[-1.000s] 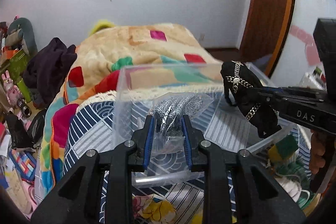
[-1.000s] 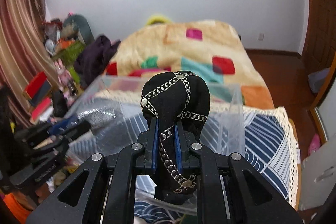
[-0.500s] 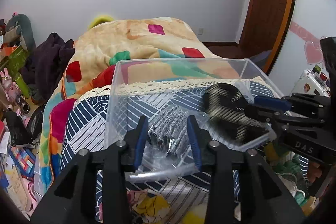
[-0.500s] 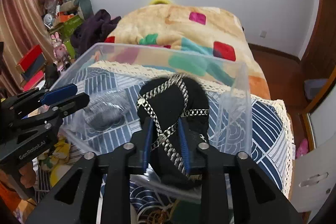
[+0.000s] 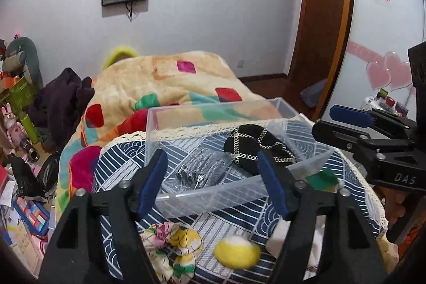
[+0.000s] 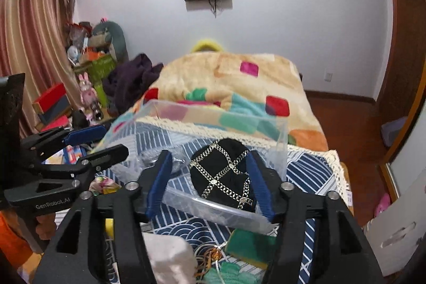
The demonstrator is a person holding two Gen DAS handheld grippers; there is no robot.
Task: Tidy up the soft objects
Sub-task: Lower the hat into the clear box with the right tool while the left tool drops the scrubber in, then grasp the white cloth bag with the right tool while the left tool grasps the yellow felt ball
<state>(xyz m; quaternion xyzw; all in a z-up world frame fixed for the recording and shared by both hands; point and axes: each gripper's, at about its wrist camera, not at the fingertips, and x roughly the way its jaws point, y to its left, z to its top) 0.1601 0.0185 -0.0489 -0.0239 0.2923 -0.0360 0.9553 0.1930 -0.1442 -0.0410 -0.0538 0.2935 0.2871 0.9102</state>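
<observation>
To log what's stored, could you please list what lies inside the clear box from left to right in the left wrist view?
Silver bagged bundle → black chain-trimmed pouch, both inside the clear box.

Bin (image 5: 210,193) sits on table (image 5: 229,217), bed (image 5: 165,87) behind it at 12 o'clock. In bin: cap (image 5: 255,148) toward 3 o'clock, bagged bundle (image 5: 202,169) toward 9 o'clock, just beside each other. On table before bin, at 6 o'clock: ball (image 5: 237,252), with floral cloth (image 5: 173,244) to its 9 o'clock. Sponge (image 5: 322,177) lies outside bin wall at 3 o'clock. Left gripper (image 5: 211,182) hangs over bin's near wall; right gripper (image 6: 210,182) over its near corner, cap ahead between its fingers.
</observation>
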